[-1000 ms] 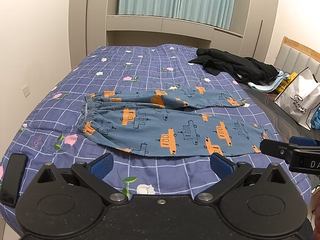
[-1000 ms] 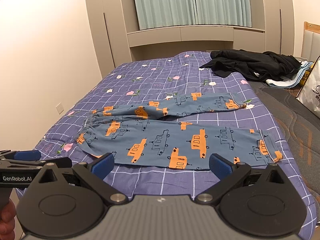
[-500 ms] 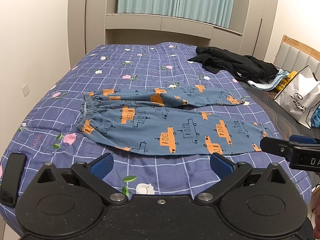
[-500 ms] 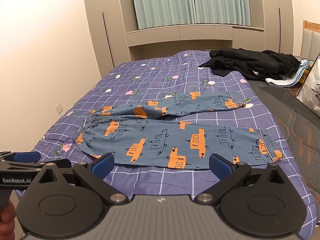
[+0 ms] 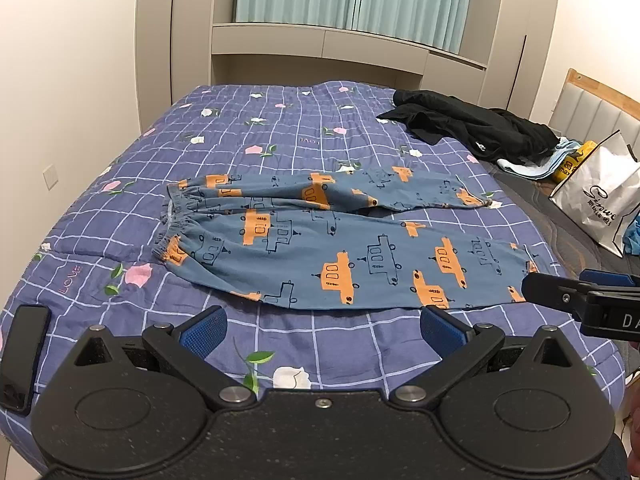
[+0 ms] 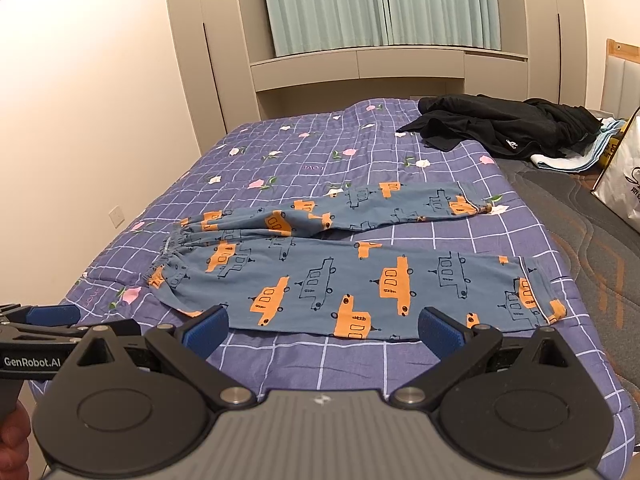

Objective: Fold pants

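Pants: blue pants (image 5: 340,248) with orange and outlined cars are laid flat across the bed (image 5: 280,128). The stretchy waist is seen on the left, and the 2 leg ends on the right.
Legs: the near leg is spread wide and smooth. The far leg is bunched and narrower.
Left gripper: the left gripper (image 5: 322,330) is held above the near edge of the bed, close to the pants. Its jaws are spread wide, and nothing is held.
Right gripper: the right gripper (image 6: 322,330) is held just before the near leg. Its jaws are spread wide too, and nothing is held.
Black clothes: a heap of black clothes (image 6: 500,126) is seen far back on the right.
Bag: a white bag (image 5: 600,200) is seen at the right side.
Phone: a black phone (image 5: 24,354) is laid near the left corner of the bed.
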